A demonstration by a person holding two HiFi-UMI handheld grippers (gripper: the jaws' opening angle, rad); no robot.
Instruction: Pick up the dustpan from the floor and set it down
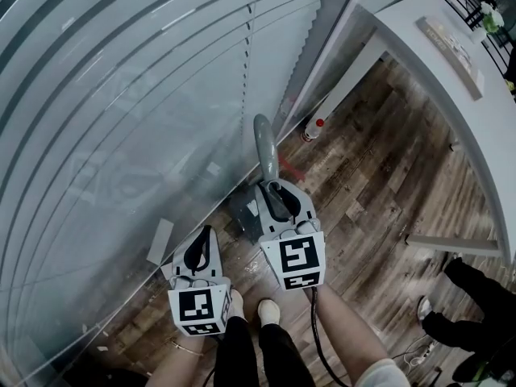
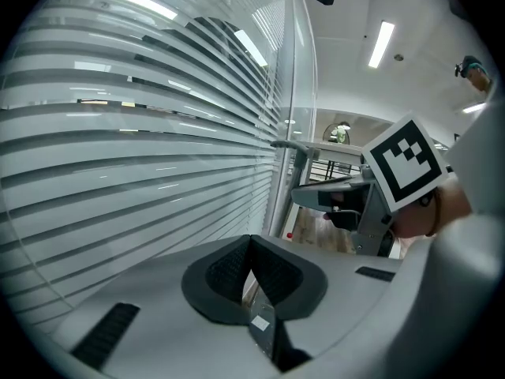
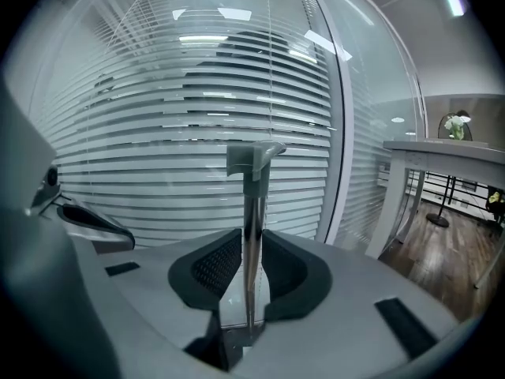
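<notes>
The dustpan's long grey handle (image 1: 266, 147) rises from my right gripper (image 1: 275, 193), whose jaws are shut on it. In the right gripper view the handle (image 3: 252, 212) stands upright between the dark pads, its hooked top (image 3: 254, 158) against the blinds. The dark pan (image 1: 240, 216) shows just left of and below that gripper, close to the glass wall; whether it touches the floor I cannot tell. My left gripper (image 1: 200, 250) hangs lower left, shut with nothing between its pads (image 2: 229, 271). From the left gripper view the right gripper (image 2: 347, 200) appears at the right.
A glass wall with horizontal blinds (image 1: 121, 95) fills the left. A white table (image 1: 451, 79) stands at the right over the wood floor (image 1: 379, 176). A red-capped object (image 1: 313, 127) sits by the wall's foot. Paper scraps (image 1: 160, 240) lie near the glass. Someone's dark shoes (image 1: 468, 297) are at right.
</notes>
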